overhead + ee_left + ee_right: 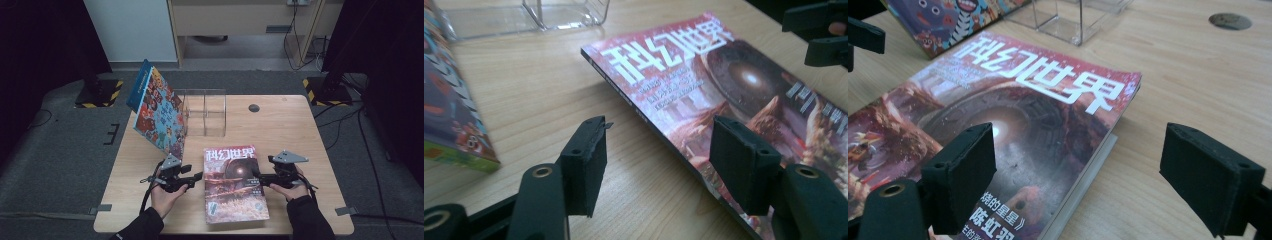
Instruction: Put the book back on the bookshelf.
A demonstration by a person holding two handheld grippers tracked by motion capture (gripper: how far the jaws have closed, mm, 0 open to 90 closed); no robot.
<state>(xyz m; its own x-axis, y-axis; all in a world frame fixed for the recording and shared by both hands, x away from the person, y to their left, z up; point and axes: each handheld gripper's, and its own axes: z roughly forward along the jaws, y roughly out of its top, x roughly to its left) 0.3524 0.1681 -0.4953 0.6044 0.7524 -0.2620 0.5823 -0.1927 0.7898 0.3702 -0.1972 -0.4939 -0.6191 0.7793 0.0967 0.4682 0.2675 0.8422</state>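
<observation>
A red magazine (232, 185) with large white characters lies flat on the wooden table (295, 130), near the front middle. My left gripper (199, 176) is at the magazine's left edge. In the left gripper view this gripper (659, 165) is open: one jaw is over bare wood, the other over the cover (724, 85), and the spine runs between them untouched. My right gripper (256, 179) is at the magazine's right edge. It (1078, 175) is also open, one jaw above the cover (1013, 115) and the other over the table.
A colourful picture book (157, 112) leans tilted against a clear plastic stand (205, 112) at the back left of the table. A round dark cap (254, 107) sits in the tabletop behind the stand. Black-and-yellow stand bases (322, 90) rest on the floor beyond.
</observation>
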